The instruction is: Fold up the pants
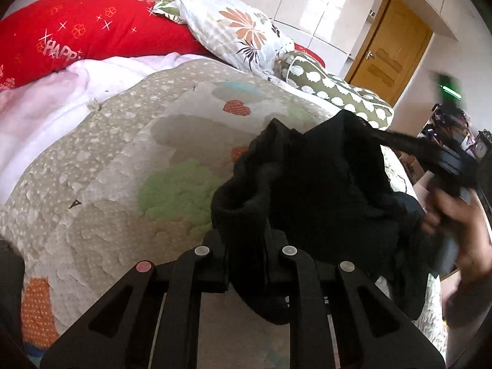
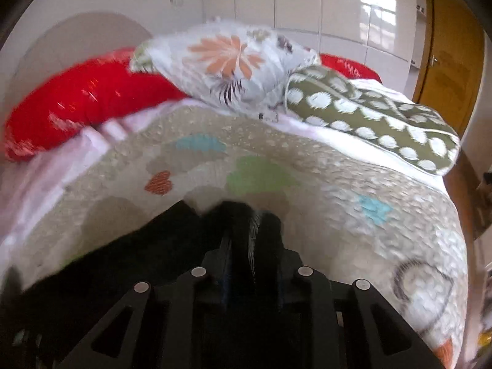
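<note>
Bed quilt (image 1: 101, 166), beige with pale dots and green, orange and blue patches, fills most of both views. It lies under everything I am working on.

Pillows at 12 o'clock along the head of the bed: a red pillow (image 1: 92, 33) with white sparkle print toward 10 o'clock, a floral pillow (image 1: 240, 30) on top of it at 12, and an olive pillow with white scallop dots (image 1: 332, 89) toward 1 o'clock. A pale pink sheet (image 1: 61, 98) shows between the red pillow and the quilt. A wooden door (image 1: 390, 52) stands at 2 o'clock, white glossy cabinets beside it.

Black pants (image 1: 323, 184) sit bunched at the centre-right of the left wrist view, lifted off the quilt in a dark heap, strung between my two claws.

My left gripper (image 1: 246, 240), at 6 o'clock, has its fingers pressed almost together, pinching a thick ribbed hem of the pants.

My right gripper (image 2: 250, 230) shows at 6 o'clock in its own blurred view, with a fold of the black cloth between the fingers; the pads look clamped on it. From the left wrist view it enters at 3 o'clock, with my right hand (image 1: 455, 215) wrapped around its handle.
</note>
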{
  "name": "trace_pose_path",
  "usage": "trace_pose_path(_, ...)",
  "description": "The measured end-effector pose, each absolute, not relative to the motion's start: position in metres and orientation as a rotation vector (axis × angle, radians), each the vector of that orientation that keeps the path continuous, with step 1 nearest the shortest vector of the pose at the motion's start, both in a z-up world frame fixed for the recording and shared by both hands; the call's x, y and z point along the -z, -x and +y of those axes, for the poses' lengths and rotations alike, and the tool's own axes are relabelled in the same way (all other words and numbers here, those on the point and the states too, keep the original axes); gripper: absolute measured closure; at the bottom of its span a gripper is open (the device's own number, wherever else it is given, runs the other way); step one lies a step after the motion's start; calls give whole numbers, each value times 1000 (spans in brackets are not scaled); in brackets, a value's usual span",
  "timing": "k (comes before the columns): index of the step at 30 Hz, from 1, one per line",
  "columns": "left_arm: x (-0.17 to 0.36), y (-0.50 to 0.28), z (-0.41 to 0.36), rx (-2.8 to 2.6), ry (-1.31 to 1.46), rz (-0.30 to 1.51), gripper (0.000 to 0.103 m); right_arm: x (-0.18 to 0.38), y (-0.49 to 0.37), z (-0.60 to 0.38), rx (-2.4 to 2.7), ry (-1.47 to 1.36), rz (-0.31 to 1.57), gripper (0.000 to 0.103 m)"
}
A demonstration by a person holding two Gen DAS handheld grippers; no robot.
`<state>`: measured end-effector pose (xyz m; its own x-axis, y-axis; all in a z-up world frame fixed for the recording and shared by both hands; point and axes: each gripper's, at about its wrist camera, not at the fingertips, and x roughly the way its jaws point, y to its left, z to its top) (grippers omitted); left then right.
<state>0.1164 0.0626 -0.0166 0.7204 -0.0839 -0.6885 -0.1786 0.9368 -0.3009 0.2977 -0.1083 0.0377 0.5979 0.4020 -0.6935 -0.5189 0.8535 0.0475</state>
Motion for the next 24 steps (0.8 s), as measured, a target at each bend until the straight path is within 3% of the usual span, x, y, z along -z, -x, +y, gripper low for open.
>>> trace_pose_path(1, 17, -117, 62, -46, 364, 772, 90, -43, -285, -125, -547, 151, 750, 55)
trace_pose_path(4, 18, -116, 59, -50, 355, 777, 90, -53, -235, -187, -513, 87, 737, 31)
trace_pose_path(7, 20, -121, 56, -61, 357, 798, 89, -39, -199, -238, -487, 16, 769, 28)
trace_pose_path(8, 20, -122, 55, -71, 355, 805, 82, -27, -187, -249, -459, -13, 807, 28)
trace_pose_path(11, 21, -127, 53, -100, 360, 826, 47, -6, -168, -259, -434, -102, 877, 28)
trace_pose_path(14, 25, -129, 54, -110, 388, 838, 45, 12, -147, -250, -417, -144, 879, 28)
trace_pose_path(17, 27, -129, 50, -102, 408, 835, 46, 32, -134, -221, -333, -3, 884, 28)
trace_pose_path(18, 28, -130, 47, -100, 406, 842, 61, 40, -130, -207, -308, 98, 856, 27)
trace_pose_path(20, 29, -130, 39, -130, 359, 860, 91, 49, -129, -200, -313, 195, 838, 44)
trace_pose_path(22, 27, -126, 39, -106, 384, 849, 93, 43, -130, -222, -337, 115, 841, 79)
trace_pose_path(24, 21, -118, 42, -74, 429, 842, 95, 31, -129, -253, -390, -4, 852, 82)
